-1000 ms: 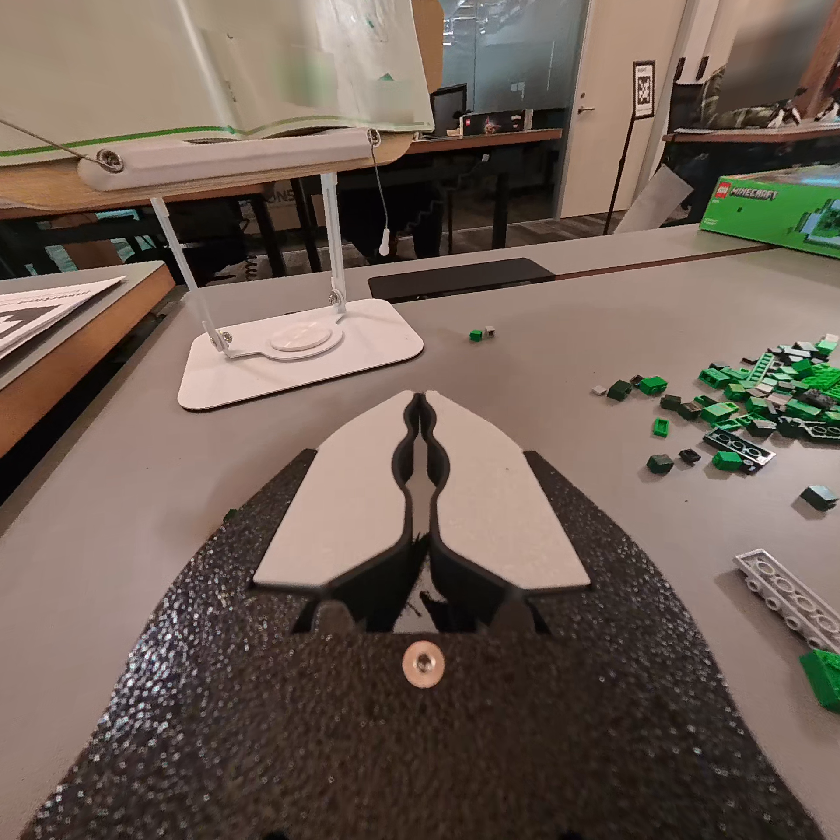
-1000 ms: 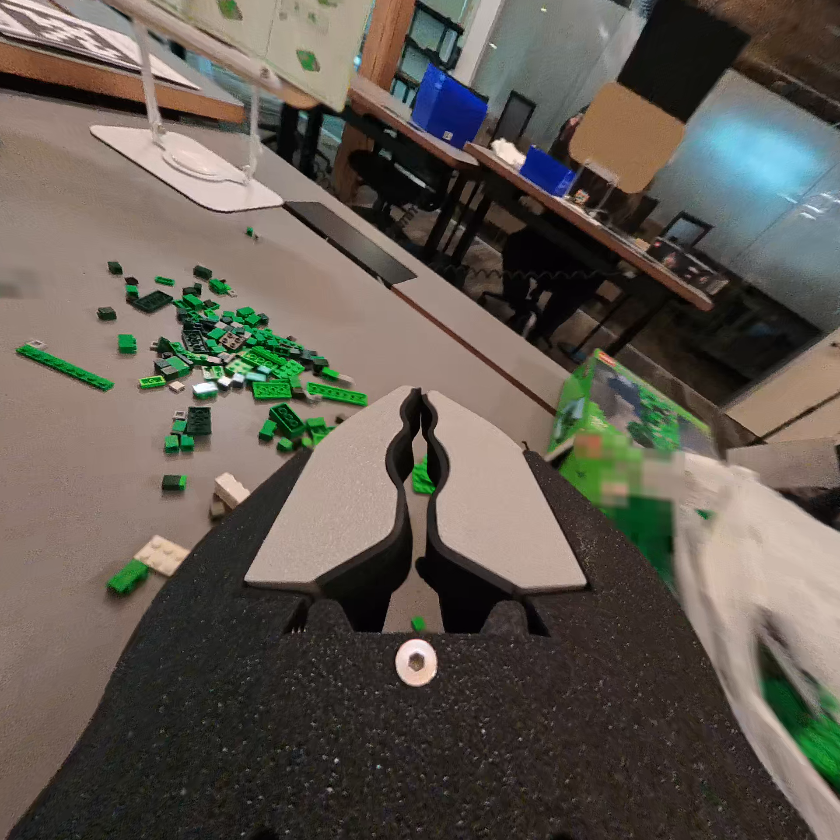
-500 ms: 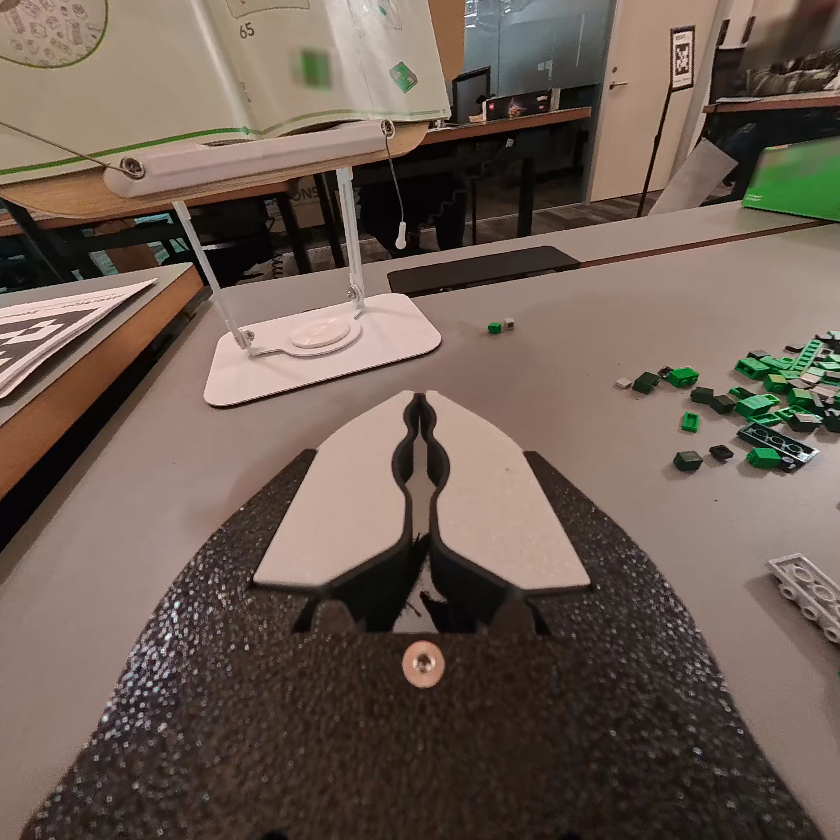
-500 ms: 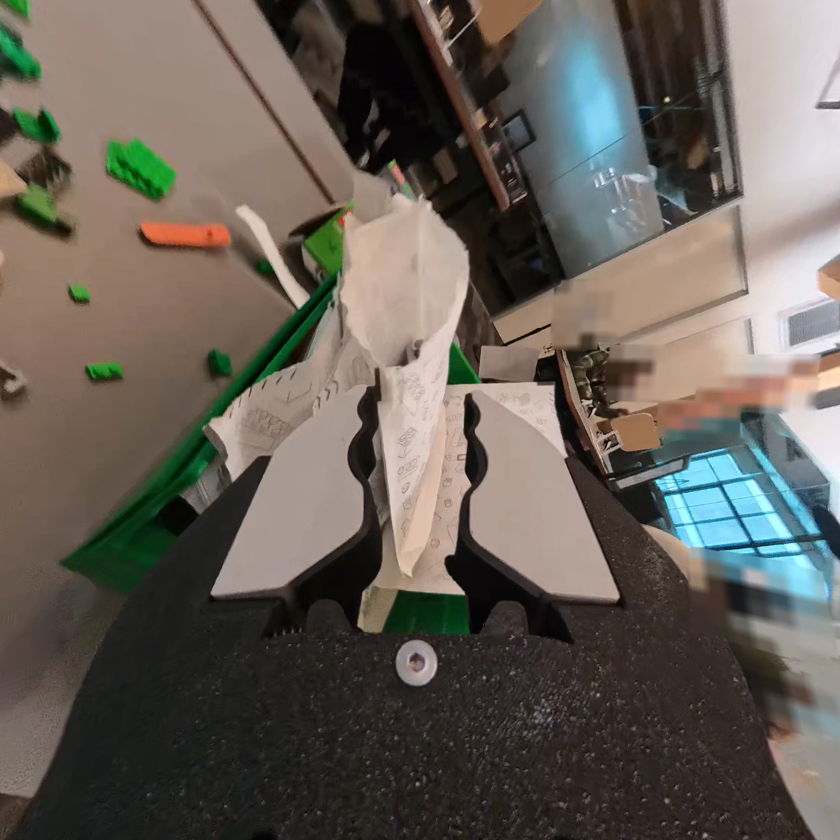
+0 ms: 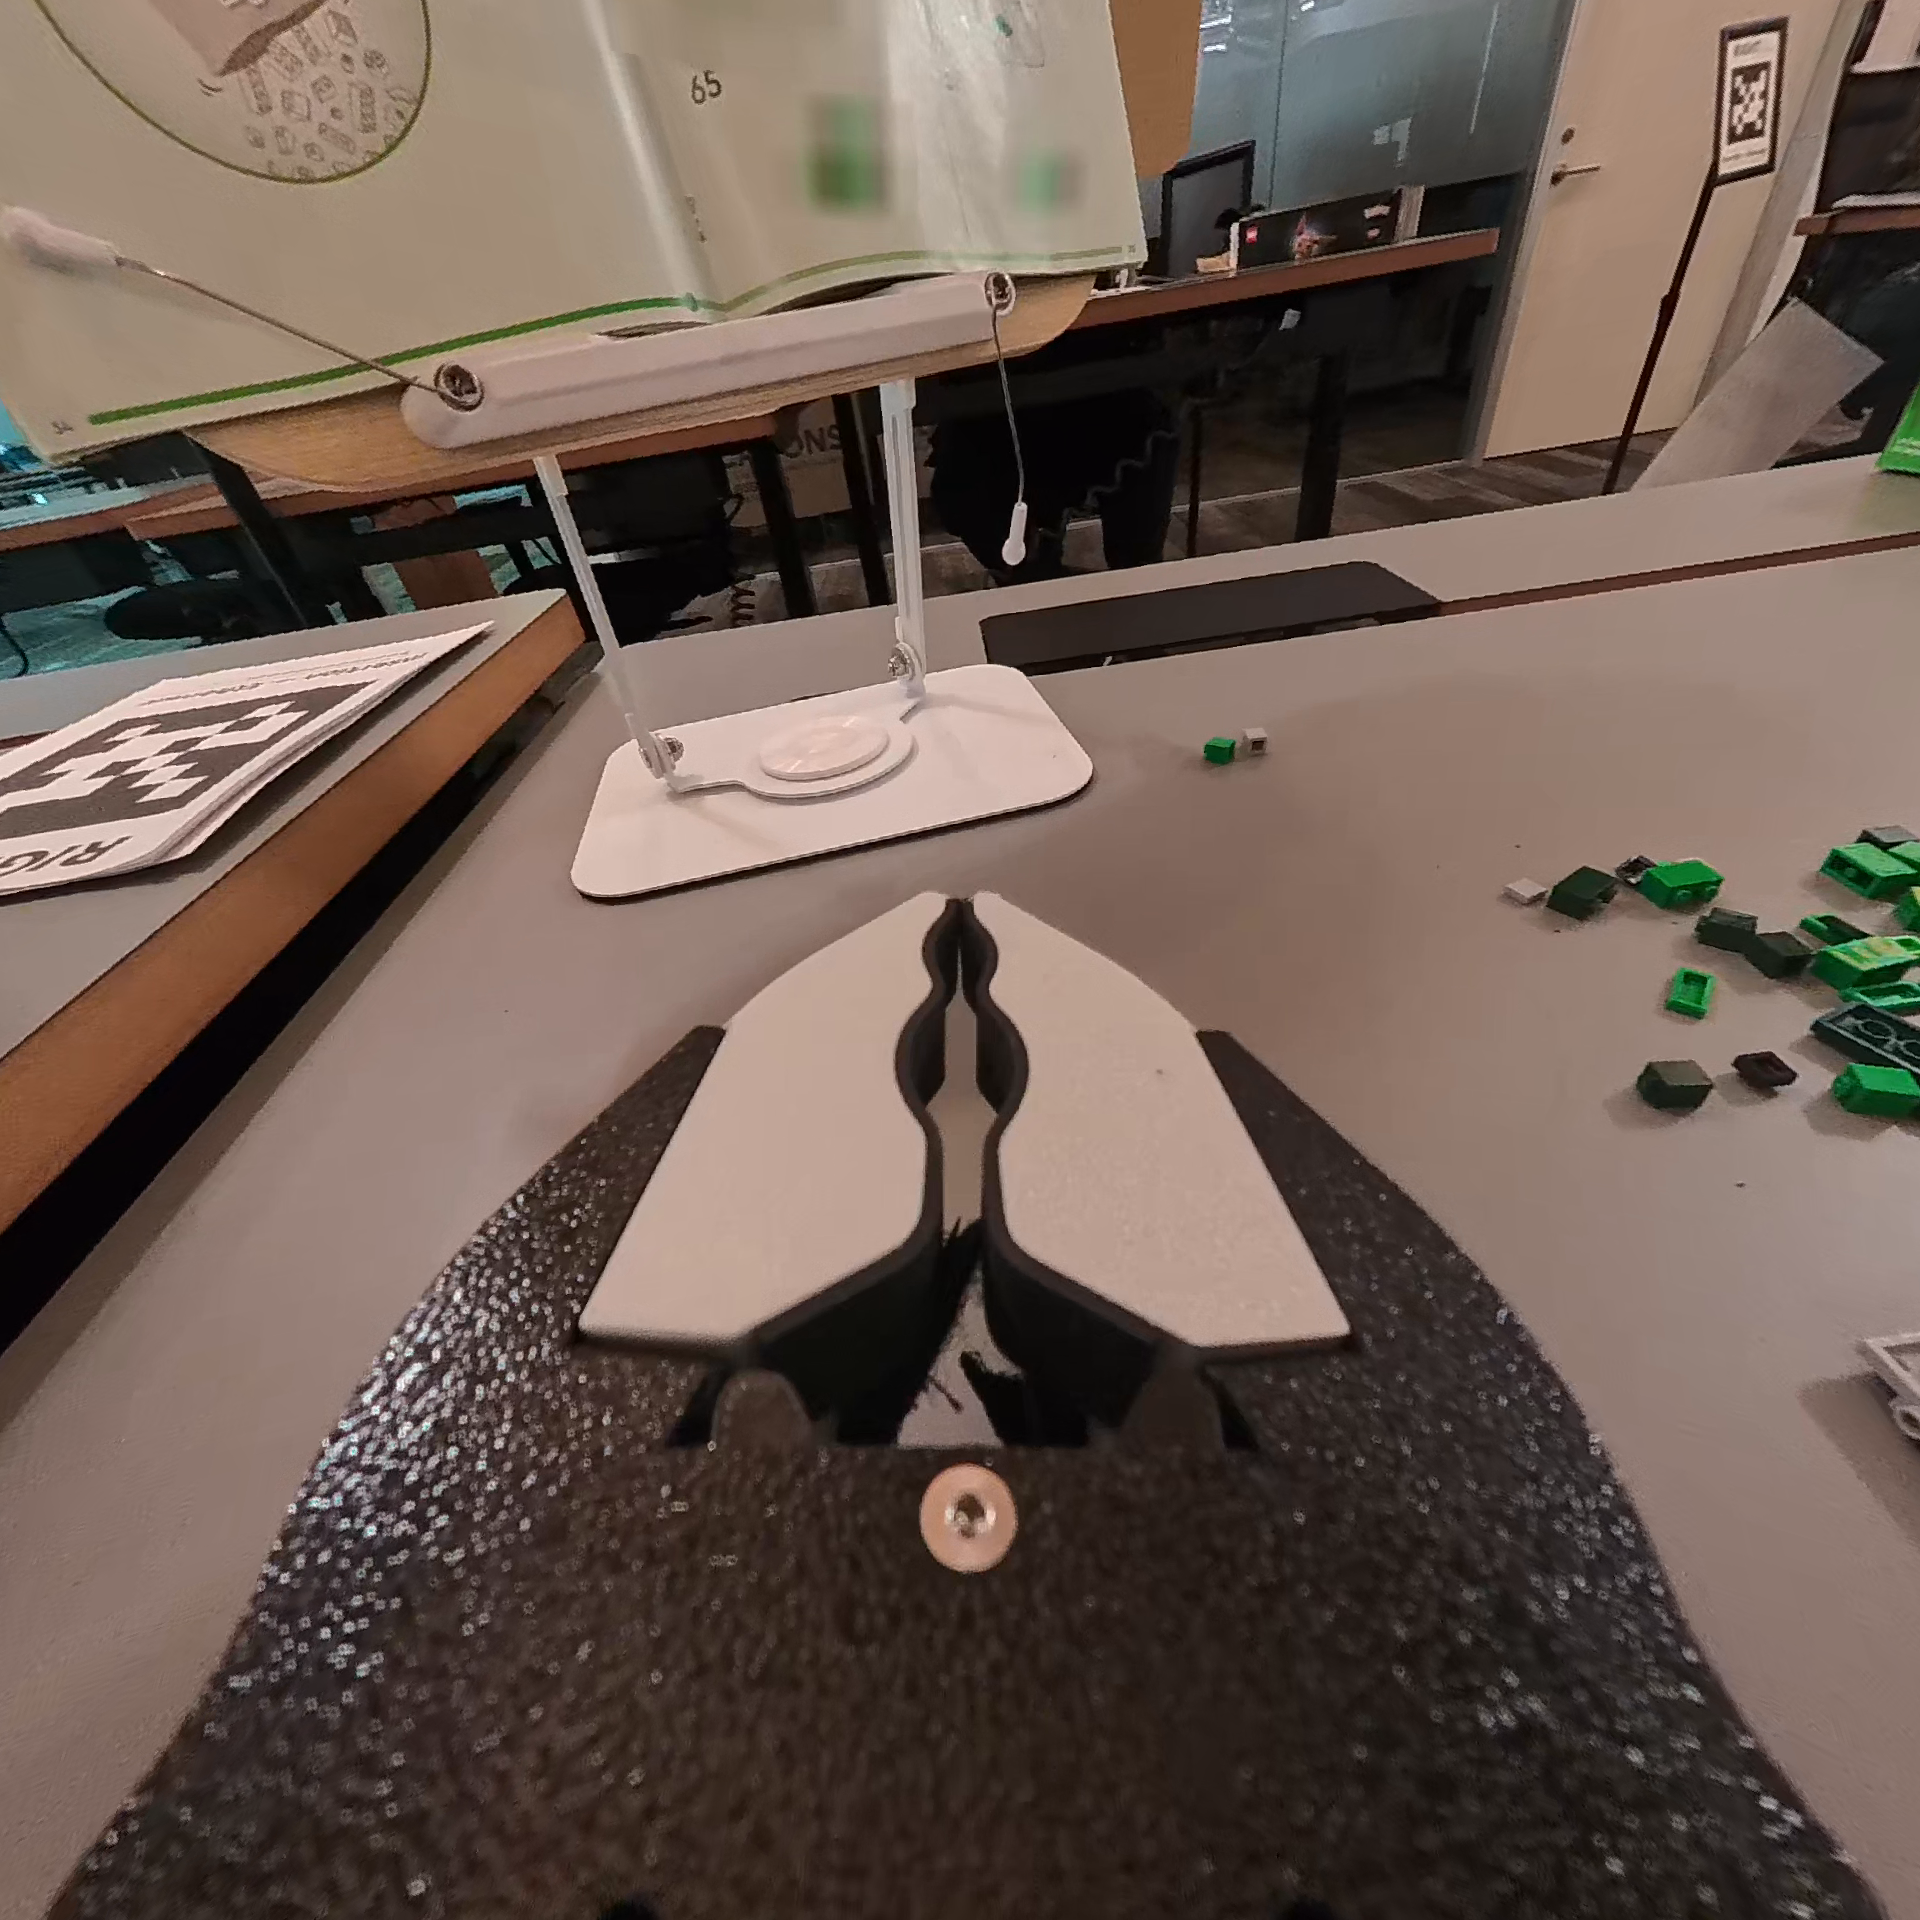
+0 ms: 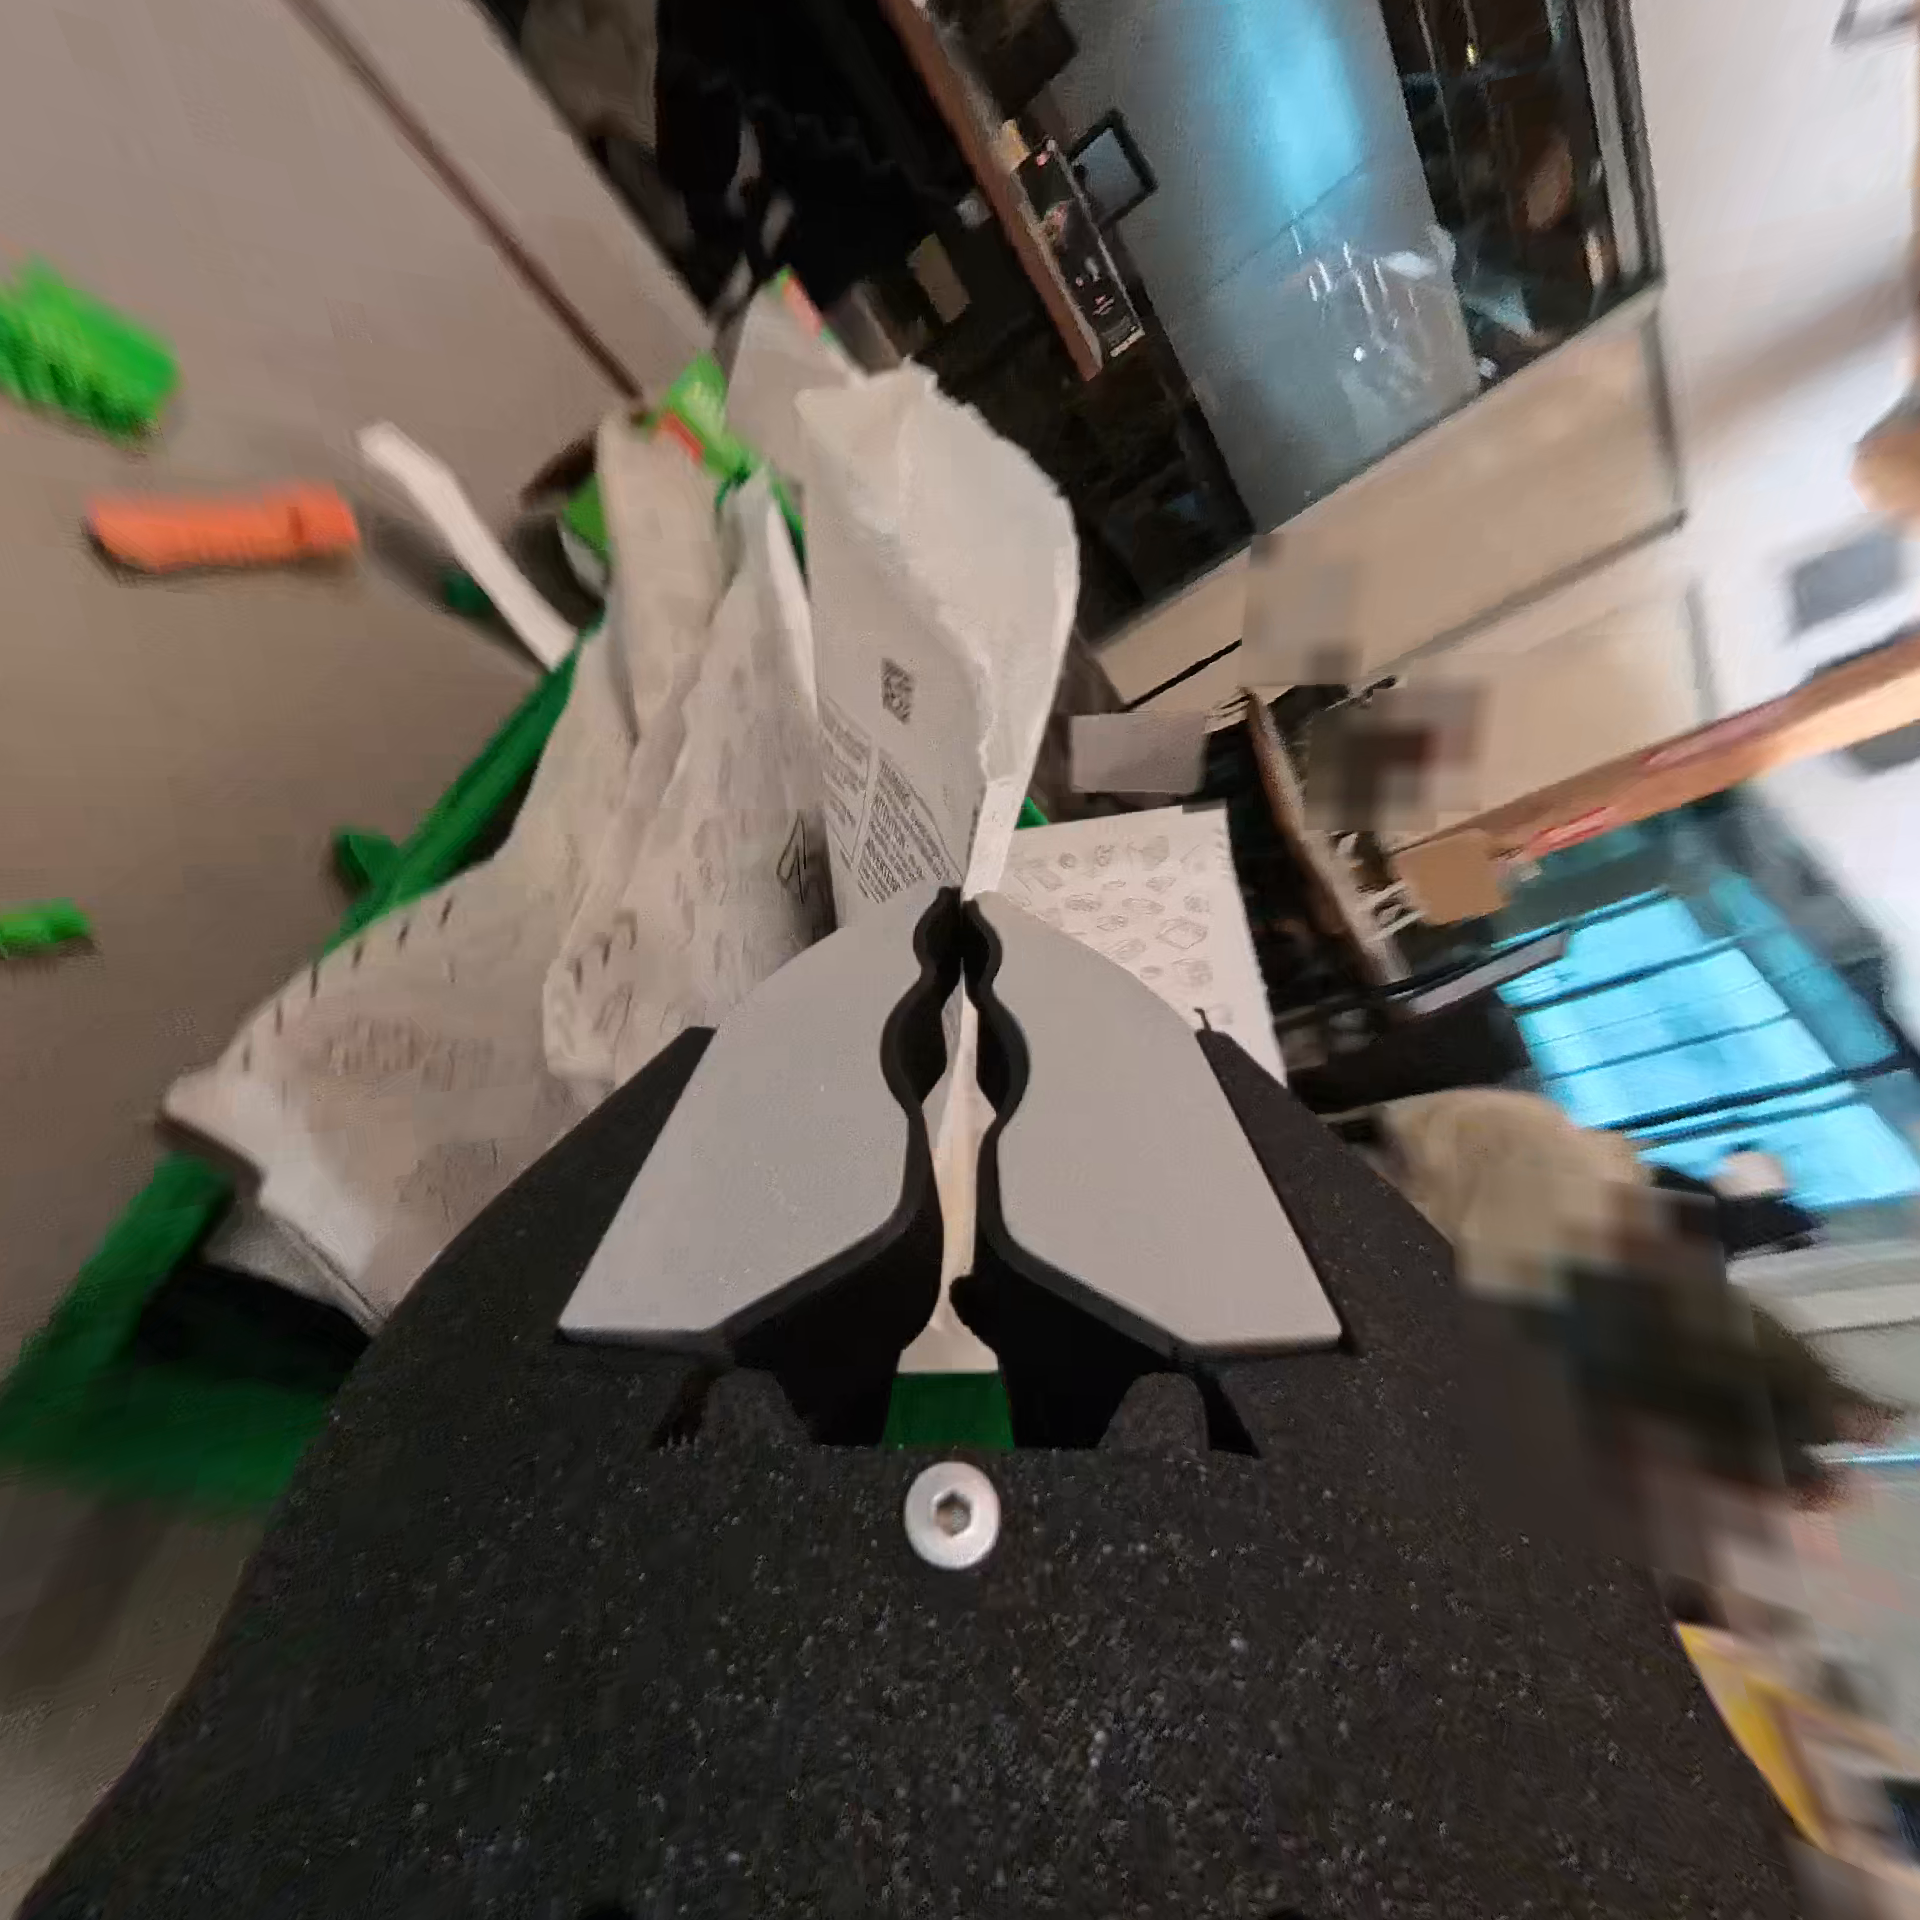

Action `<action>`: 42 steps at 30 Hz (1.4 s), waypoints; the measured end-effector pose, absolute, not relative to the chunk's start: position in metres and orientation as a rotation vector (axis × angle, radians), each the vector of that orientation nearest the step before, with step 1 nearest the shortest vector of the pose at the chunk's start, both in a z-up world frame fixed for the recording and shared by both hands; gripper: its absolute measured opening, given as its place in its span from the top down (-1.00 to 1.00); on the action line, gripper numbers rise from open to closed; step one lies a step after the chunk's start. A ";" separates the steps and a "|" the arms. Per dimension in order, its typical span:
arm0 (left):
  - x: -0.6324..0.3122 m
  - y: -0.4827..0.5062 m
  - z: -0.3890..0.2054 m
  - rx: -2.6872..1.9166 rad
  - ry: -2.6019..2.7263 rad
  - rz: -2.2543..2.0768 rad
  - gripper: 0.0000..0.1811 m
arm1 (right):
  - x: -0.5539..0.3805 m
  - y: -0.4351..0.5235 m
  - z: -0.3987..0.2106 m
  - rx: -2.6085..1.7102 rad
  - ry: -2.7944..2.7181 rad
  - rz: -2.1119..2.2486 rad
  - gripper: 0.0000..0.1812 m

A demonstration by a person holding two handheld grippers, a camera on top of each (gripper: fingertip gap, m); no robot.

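Your right gripper [image 6: 961, 914] is pinched onto a white printed paper bag [image 6: 914, 665] rising ahead of its jaws, while your left gripper [image 5: 961, 909], closed and empty, hovers over the grey table [image 5: 1351, 883].

White paper bag [image 6: 914, 665] (printed, crumpled) pinched upright.

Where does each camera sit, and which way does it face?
Left wrist view: on the left gripper, jaws shut and empty, level over the grey table, facing the white book stand.
Right wrist view: on the right gripper, rolled sideways, jaws shut on a white paper bag in a green box.
Shared: the table, green bricks.
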State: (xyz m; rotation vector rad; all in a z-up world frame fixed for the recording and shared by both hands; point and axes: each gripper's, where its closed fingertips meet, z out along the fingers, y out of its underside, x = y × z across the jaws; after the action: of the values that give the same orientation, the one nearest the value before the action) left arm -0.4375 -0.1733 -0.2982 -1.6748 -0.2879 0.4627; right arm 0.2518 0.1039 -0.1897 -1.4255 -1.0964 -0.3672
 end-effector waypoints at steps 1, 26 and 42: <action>-0.437 -0.173 -0.298 -1.678 -0.286 0.467 1.00 | 0.254 0.106 -0.182 -1.458 -1.016 -0.271 1.00; -0.434 -0.170 -0.303 -1.716 -0.260 0.490 1.00 | 0.277 0.066 -0.202 -1.423 -1.186 -0.218 0.62; -0.434 -0.170 -0.303 -1.711 -0.271 0.476 1.00 | 0.258 0.079 -0.232 -1.530 -1.200 -0.011 1.00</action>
State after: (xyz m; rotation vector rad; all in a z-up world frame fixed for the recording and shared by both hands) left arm -0.4343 -0.1702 -0.3026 -1.7114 -0.2710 0.4757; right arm 0.2583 0.0789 -0.2318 -1.5296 -1.2000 -0.0109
